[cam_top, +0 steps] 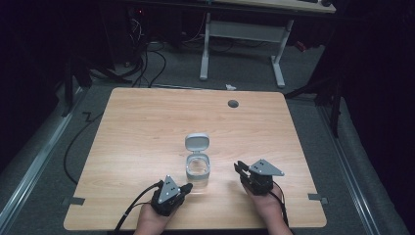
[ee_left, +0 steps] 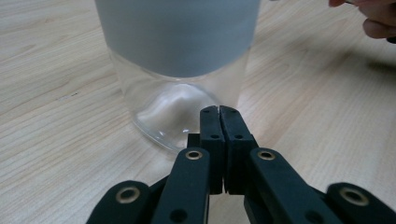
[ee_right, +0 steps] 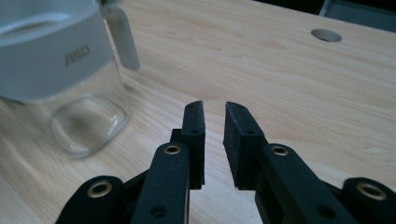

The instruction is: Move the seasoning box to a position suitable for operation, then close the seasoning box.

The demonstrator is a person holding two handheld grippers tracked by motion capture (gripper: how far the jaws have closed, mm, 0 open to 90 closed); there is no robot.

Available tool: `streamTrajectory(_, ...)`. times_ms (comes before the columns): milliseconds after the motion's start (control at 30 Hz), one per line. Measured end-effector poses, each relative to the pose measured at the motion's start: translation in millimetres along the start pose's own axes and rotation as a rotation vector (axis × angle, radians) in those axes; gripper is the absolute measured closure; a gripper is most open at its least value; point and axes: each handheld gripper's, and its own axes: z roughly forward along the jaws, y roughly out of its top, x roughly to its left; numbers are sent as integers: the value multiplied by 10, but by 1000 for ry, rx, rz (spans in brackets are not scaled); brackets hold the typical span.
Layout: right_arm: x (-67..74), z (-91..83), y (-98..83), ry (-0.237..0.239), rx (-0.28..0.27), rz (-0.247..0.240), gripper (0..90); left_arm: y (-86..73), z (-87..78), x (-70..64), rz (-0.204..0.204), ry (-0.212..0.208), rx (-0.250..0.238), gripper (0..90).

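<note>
Near edge of the wooden table (cam_top: 147,122): two hands coming in from the bottom, cut off at the wrists. Left hand (cam_top: 149,221) holding the left gripper (cam_top: 186,188), its black tips pressed tight together with nothing between them, as seen close up in the left gripper view (ee_left: 219,112). Tips just beside the bottom of the jar (cam_top: 197,170), on its near left side; touching or not, cannot tell. Black cable (cam_top: 131,208) trailing back off the near edge.

Right hand (cam_top: 266,205) holding the right gripper (cam_top: 239,169), to the right of the jar and apart from it. Tips spread a little, a small gap between them, nothing in the gap, as clear in the right gripper view (ee_right: 214,112).

Middle of the table, a bit toward the near side: the clear jar with a grey band around its top and its grey lid (cam_top: 197,142) flipped up and open at the far side. Top of the jar cut off in the left gripper view (ee_left: 180,70). Small letters on the band in the right gripper view (ee_right: 60,70), blurry and hard to read. Inside looks empty, but hard to be sure through the glass.

Far right of the table: a small round grey hole (cam_top: 233,103).

Past the table: grey floor, a white desk frame (cam_top: 244,34), loose cables (cam_top: 147,63), then darkness hiding the rest.
</note>
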Motion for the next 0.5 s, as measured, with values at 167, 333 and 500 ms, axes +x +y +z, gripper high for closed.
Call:
streamTrajectory(167, 13, 59, 72, -8, 7, 7, 802, -5, 15, 17, 0, 14, -2, 896)
streamTrajectory(333, 24, 157, 144, 7, 7, 12, 841, 3, 13, 25, -10, 15, -18, 896)
streamTrajectory(500, 17, 280, 281, 31, 3, 33, 894, 13, 28, 48, -28, 11, -28, 897)
